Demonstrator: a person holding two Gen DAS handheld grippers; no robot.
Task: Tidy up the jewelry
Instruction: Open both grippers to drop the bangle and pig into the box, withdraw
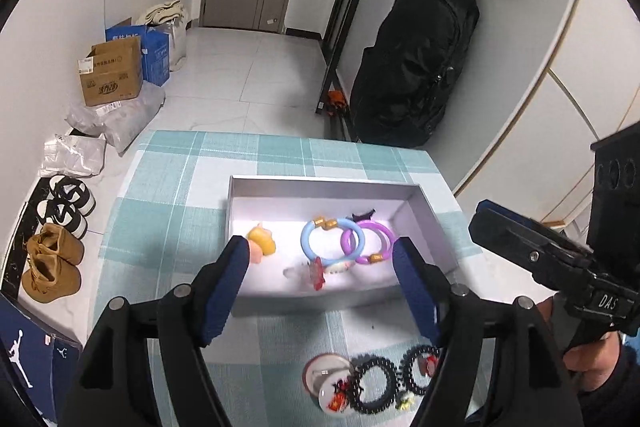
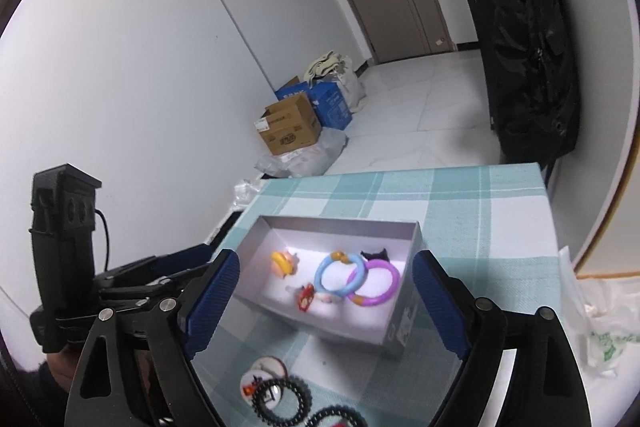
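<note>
Your grey box [image 1: 320, 187] sits mid-table, holding a blue bracelet [image 1: 332, 241], a purple bracelet [image 1: 370, 241], a yellow charm [image 1: 262, 243] and a red charm [image 1: 317, 273]. Your left gripper [image 1: 320, 263] and right gripper [image 2: 326, 291] gape empty. Black rings [image 1: 374, 385] lie at the table's near edge.

Left wrist view looking steeply down along its tongs [image 1: 320, 259], close over the desk [image 1: 168, 187], facing the door, right wrist view lower angled from the right side, both sharing the grey box [image 1: 320, 185] [image 2: 404, 323]
</note>
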